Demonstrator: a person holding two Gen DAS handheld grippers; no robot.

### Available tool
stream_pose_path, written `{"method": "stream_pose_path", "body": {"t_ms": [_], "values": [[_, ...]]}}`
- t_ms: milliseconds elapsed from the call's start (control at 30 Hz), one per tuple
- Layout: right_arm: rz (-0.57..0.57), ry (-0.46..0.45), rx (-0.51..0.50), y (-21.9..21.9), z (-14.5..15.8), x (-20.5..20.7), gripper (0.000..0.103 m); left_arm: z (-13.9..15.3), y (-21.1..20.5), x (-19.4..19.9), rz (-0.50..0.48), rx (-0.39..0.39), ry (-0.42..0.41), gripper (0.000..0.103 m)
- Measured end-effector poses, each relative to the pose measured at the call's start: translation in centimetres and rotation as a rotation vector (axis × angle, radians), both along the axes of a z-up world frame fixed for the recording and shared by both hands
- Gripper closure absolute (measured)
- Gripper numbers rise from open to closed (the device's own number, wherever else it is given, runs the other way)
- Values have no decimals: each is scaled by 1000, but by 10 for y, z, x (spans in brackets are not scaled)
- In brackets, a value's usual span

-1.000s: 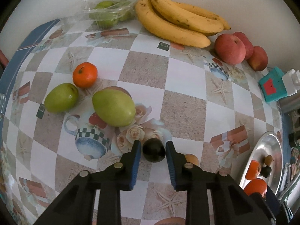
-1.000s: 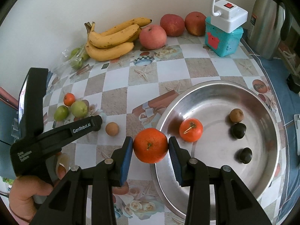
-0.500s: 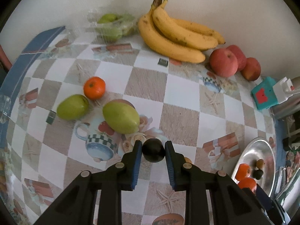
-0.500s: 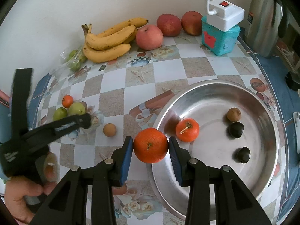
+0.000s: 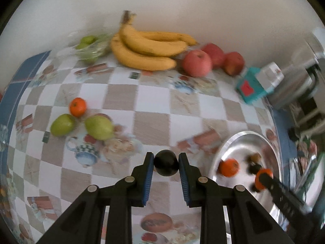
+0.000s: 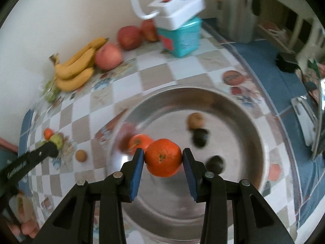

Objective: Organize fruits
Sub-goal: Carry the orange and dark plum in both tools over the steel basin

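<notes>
while clamped in the right tongs [image 6: 163, 160], the orange [image 6: 163, 157] hangs over the bowl [image 6: 239, 183]

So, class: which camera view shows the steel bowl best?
The right wrist view: the steel bowl fills the middle, rim and contents visible. The left wrist view shows it only small, blurred, at the right edge.

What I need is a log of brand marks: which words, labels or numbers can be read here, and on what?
No text reads clearly.
White lettering on the left gripper's handle: too blurred to read.
Pale marks on the right gripper's arm: blurred.
Red label on the teal box: no legible writing.
</notes>
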State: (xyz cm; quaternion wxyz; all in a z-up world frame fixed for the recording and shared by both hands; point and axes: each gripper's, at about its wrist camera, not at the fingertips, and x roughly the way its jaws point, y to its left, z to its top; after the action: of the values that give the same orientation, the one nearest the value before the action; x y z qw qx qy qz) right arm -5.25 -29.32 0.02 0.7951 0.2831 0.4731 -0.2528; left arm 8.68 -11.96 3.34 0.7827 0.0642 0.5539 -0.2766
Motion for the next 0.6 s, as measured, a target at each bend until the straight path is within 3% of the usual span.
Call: {"method": "stream_pose_path", "body": {"t_ms": [300,600], "values": [[-161,-9,6,-40,-1,-41,62,-4,-45,-60,-184,-1,14,76],[-244,-24,42,-58,-18,-57,62,-25,-71,-88,-272,-10,39,76]]}}
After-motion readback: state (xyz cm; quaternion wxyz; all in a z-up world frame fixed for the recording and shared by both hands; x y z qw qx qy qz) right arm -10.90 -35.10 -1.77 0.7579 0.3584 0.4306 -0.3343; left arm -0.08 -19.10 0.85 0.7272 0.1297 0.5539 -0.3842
